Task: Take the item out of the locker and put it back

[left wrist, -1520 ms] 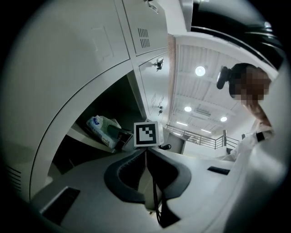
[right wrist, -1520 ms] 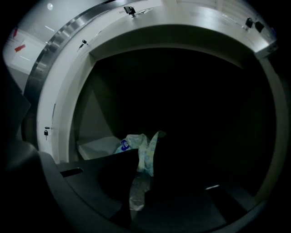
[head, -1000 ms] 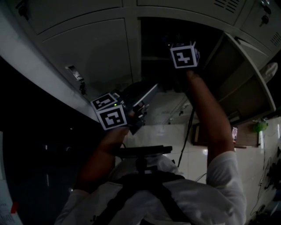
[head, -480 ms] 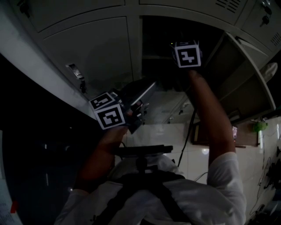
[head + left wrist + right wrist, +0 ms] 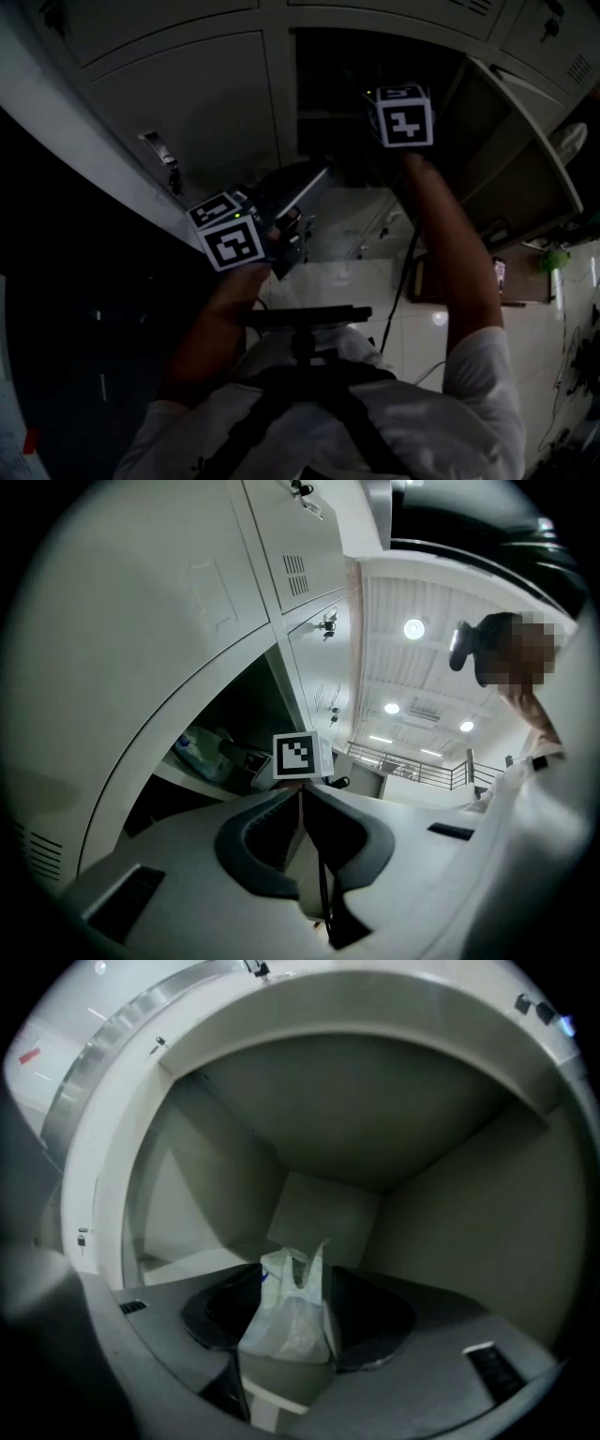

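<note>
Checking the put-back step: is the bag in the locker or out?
In. The bag sits inside the locker compartment, its walls all round, between the right gripper's jaws, which have just been opening.

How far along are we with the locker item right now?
Looks done: the white plastic bag stands inside the locker. In hand: nothing is gripped. The right gripper has just been opening its jaws, with the bag loose between them. The left gripper is shut. Left: probably only backing the right gripper out, if this was the put-back.
</note>
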Demonstrator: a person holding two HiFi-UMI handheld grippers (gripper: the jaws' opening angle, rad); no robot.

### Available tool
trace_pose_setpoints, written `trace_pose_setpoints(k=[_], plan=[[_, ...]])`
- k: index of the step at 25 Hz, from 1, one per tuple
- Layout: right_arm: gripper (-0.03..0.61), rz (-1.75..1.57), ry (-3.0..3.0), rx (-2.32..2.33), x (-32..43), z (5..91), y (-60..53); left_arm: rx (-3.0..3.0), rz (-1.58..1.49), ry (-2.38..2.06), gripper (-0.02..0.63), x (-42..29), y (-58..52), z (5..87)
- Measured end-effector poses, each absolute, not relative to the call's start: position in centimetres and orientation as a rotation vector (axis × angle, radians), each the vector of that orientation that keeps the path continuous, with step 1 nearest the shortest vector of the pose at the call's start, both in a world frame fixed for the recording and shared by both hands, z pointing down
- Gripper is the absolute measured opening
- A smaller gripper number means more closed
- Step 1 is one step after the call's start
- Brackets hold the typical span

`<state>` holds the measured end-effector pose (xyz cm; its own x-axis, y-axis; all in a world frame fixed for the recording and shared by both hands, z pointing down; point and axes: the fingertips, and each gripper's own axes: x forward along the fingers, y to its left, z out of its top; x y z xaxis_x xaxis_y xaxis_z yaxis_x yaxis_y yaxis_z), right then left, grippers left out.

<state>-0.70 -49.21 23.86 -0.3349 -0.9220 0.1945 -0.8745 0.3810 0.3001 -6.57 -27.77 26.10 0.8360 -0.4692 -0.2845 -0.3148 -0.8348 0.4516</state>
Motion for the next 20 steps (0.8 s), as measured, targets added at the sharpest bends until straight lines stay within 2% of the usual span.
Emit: trace_pose_setpoints(k=[20], plan=[[0.224, -0.169, -2.428, 1.546, 1.7, 24.1, -38.9, 2.593, -0.548, -0.551, -0.002, -5.9, -23.5, 27.2]])
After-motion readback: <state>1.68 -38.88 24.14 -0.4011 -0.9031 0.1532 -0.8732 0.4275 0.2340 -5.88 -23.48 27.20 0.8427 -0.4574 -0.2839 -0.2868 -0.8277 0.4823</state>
